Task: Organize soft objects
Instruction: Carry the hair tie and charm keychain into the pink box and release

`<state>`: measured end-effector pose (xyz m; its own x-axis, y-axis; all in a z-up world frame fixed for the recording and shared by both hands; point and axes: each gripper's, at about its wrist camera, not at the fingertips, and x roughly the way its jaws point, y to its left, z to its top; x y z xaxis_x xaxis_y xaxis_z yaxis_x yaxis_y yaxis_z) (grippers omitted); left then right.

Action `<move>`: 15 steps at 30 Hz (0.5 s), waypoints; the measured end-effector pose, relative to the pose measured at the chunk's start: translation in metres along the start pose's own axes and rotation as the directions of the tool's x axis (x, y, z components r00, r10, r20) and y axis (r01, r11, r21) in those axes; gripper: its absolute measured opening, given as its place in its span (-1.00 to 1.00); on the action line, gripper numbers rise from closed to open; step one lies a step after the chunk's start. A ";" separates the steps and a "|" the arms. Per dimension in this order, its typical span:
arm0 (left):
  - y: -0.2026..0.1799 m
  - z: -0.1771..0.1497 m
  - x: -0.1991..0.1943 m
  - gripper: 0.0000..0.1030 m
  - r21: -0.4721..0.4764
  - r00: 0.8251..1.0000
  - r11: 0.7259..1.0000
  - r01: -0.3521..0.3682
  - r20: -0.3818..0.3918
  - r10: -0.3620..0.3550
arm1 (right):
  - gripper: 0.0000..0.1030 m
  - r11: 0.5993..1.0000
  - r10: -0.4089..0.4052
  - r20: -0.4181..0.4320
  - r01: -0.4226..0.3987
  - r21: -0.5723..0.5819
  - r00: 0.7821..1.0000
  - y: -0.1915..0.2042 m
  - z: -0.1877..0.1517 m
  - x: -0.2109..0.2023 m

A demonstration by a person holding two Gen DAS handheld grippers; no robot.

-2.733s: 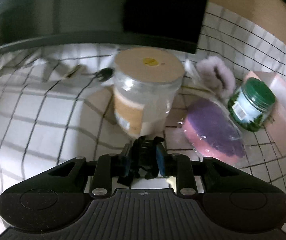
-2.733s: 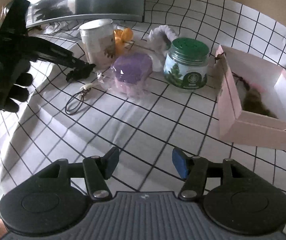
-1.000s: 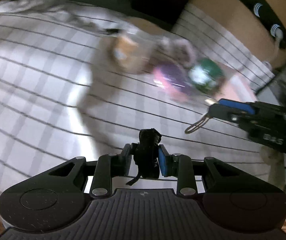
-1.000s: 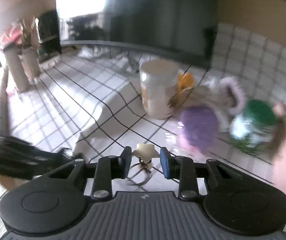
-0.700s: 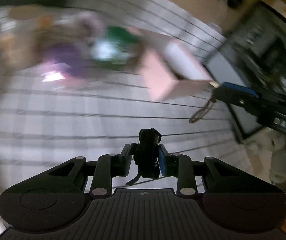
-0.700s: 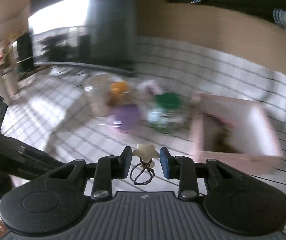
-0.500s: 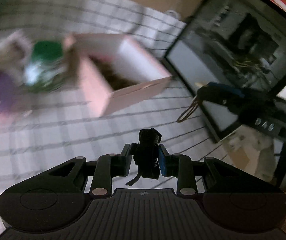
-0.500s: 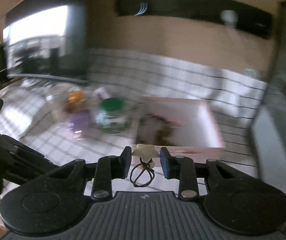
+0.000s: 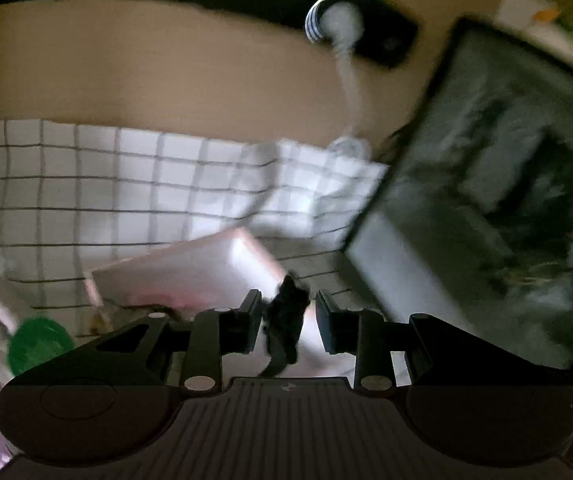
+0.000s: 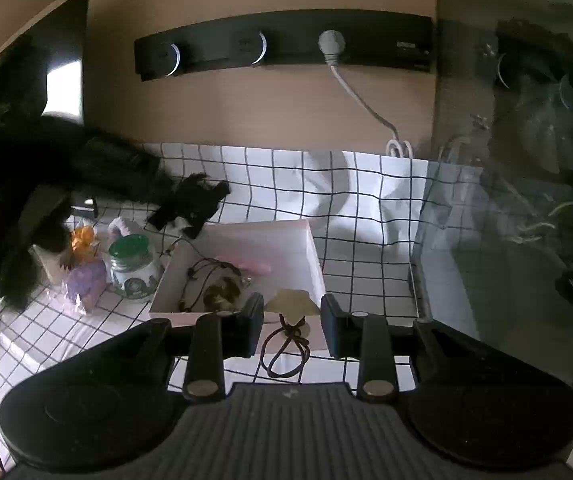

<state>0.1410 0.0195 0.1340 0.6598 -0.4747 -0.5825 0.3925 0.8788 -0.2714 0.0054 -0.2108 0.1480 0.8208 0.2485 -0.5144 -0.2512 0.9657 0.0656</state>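
Hair ties both limp and light: I've got the left hand-held gripper (image 9: 288, 320) pinching the black bow (image 9: 286, 316), right hand-held gripper (image 10: 291, 322) pinching the star charm (image 10: 292, 304) (loop dangles).

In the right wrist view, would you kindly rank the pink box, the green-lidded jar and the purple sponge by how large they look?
1. Pink box, clearly the largest.
2. Green-lidded jar.
3. Purple sponge, which looks nearly the jar's size, so these two are hard to separate.
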 end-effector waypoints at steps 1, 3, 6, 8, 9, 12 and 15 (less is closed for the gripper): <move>0.005 0.002 0.003 -0.37 -0.020 1.000 1.000 -0.020 0.017 0.021 | -0.41 1.000 0.004 0.002 -0.004 0.009 1.000 -0.002 0.000 0.002; 0.014 0.001 0.003 -0.37 -0.074 0.998 0.997 -0.020 0.058 0.025 | -0.41 0.999 0.014 -0.002 -0.014 0.031 1.000 -0.003 0.000 0.006; 0.024 -0.006 -0.015 -0.37 -0.099 0.993 0.995 -0.023 0.114 0.034 | -0.41 0.999 0.017 0.004 -0.017 0.051 1.000 -0.002 0.002 0.013; 0.029 -0.010 -0.027 -0.37 -0.094 0.991 0.995 -0.035 0.122 0.046 | -0.41 0.999 0.013 0.010 -0.013 0.049 1.000 0.000 0.004 0.017; 0.033 -0.016 -0.036 -0.37 -0.092 0.991 0.995 -0.046 0.122 0.057 | -0.41 0.999 0.013 0.009 -0.013 0.044 1.000 0.002 0.005 0.021; 0.048 -0.043 -0.062 -0.37 -0.123 0.990 0.989 -0.082 0.106 0.095 | -0.41 0.999 0.025 0.009 -0.025 0.024 1.000 0.009 0.011 0.030; 0.068 -0.078 -0.089 -0.37 -0.177 0.989 0.977 -0.119 0.065 0.132 | -0.41 0.999 0.047 0.025 -0.047 0.005 0.999 0.019 0.026 0.044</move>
<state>0.0592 0.1258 0.1077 0.7461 -0.3566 -0.5624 0.1918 0.9238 -0.3313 0.0504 -0.1798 0.1485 0.8209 0.2953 -0.4888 -0.2871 0.9533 0.0938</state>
